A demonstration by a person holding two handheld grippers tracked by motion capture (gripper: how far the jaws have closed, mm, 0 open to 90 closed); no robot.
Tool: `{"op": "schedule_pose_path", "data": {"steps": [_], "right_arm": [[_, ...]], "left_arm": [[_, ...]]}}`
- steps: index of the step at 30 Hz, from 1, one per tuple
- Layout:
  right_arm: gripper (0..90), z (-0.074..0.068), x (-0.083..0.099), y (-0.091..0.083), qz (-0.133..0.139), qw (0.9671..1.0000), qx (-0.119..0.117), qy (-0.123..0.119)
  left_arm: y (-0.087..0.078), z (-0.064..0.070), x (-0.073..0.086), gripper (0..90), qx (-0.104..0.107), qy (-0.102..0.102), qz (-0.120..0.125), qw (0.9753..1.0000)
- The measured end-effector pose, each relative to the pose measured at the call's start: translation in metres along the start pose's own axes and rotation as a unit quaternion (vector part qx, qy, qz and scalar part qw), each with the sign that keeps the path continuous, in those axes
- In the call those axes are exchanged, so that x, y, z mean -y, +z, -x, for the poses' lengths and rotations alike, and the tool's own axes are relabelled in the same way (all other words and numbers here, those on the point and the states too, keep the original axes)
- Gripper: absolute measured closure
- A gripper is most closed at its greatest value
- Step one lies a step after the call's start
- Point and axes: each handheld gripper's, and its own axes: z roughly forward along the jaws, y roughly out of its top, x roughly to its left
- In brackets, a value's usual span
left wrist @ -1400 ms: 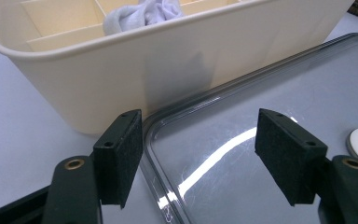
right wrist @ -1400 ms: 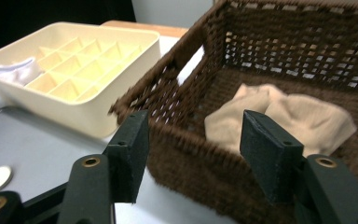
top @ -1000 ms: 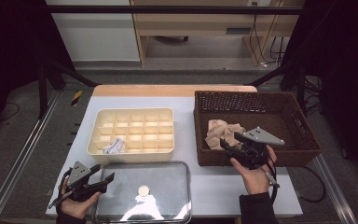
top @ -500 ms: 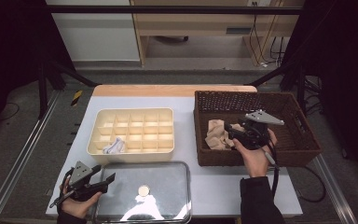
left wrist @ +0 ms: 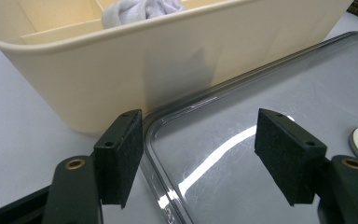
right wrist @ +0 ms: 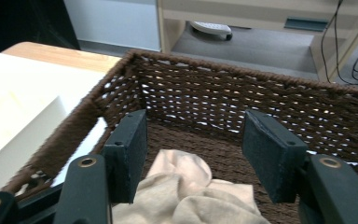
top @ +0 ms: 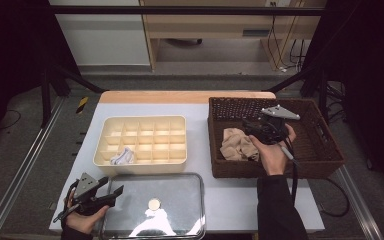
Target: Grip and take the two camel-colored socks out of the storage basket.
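Since the earlier frames, the right gripper has been carried forward from the near rim of the wicker basket to a position over its interior, while the left gripper is found unchanged at the near left corner of the table. A crumpled beige cloth is observed lying on the basket floor, in the left half, near the left wall. The right gripper is held just above and to the right of the cloth; in the right gripper view its jaws are seen standing wide apart with nothing between them, the cloth lying below and between the pads, and contact cannot be confirmed. The basket is set on the right side of the table. To its left, well apart, a cream compartment tray is noted, with a small white cloth lodged in a compartment of its near row, toward the left. Directly in front of the tray, a clear lid with a small round white knob is laid flat on the table. The left gripper is held at the lid's left edge; in the left gripper view its jaws are likewise spread and empty, straddling the lid's near left corner, with the tray wall just beyond.
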Motion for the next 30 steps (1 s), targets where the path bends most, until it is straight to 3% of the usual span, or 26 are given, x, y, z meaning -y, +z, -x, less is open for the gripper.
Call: {"op": "schedule_pose_path", "data": {"steps": [10,17,30], "right_arm": [[40.7,0.014,-0.002,0.018,-0.017,0.9996,0.017,0.014],[42.8,0.020,0.002,0.031,-0.035,0.9992,0.014,0.012],[44.3,0.028,0.016,0.050,-0.106,0.9942,0.020,0.002]], "left_arm": [[0.000,0.000,0.000,32.3,0.001,0.001,0.000,1.0000],[0.000,-0.001,0.000,32.4,0.000,0.000,0.001,1.0000],[0.000,-0.001,0.000,32.5,-0.001,0.000,-0.001,1.0000]]}}
